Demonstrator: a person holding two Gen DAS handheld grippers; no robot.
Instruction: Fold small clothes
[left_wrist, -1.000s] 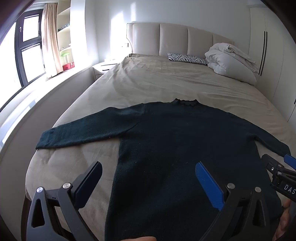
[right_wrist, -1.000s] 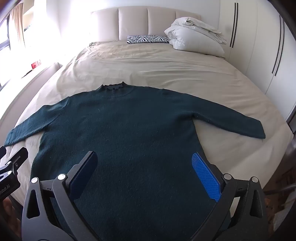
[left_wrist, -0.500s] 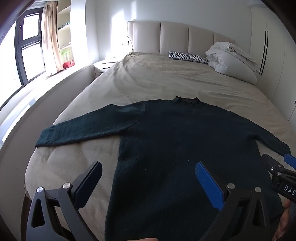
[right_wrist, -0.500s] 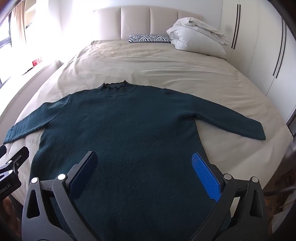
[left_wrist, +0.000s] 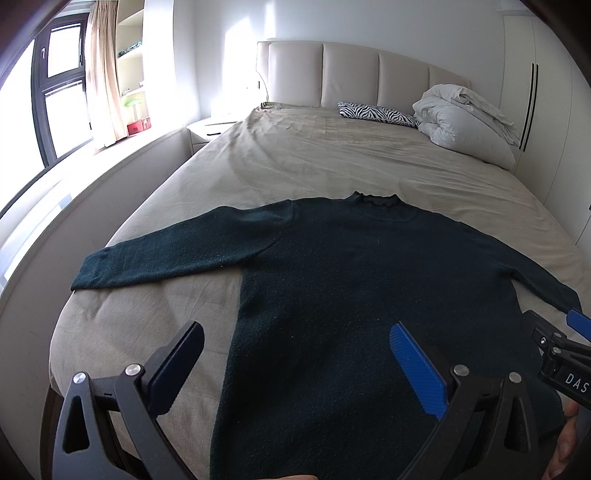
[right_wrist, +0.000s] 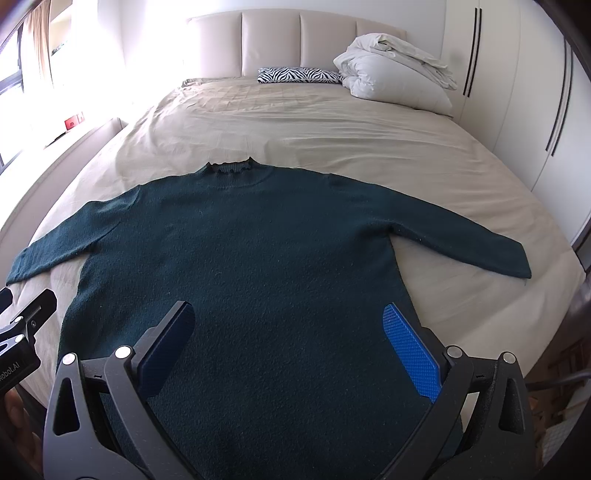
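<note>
A dark green sweater lies flat on the beige bed, collar away from me, both sleeves spread out. It also shows in the right wrist view. My left gripper is open and empty, hovering above the sweater's lower left side. My right gripper is open and empty above the sweater's lower right part. Each gripper shows at the edge of the other's view, the right one and the left one.
A zebra-print pillow and a bundled white duvet lie at the headboard. A nightstand and window ledge run along the bed's left side. White wardrobe doors stand on the right.
Both views have pulled back and risen slightly, so the sweater sits a little lower in frame. The sweater has not moved. Both grippers stay open.
</note>
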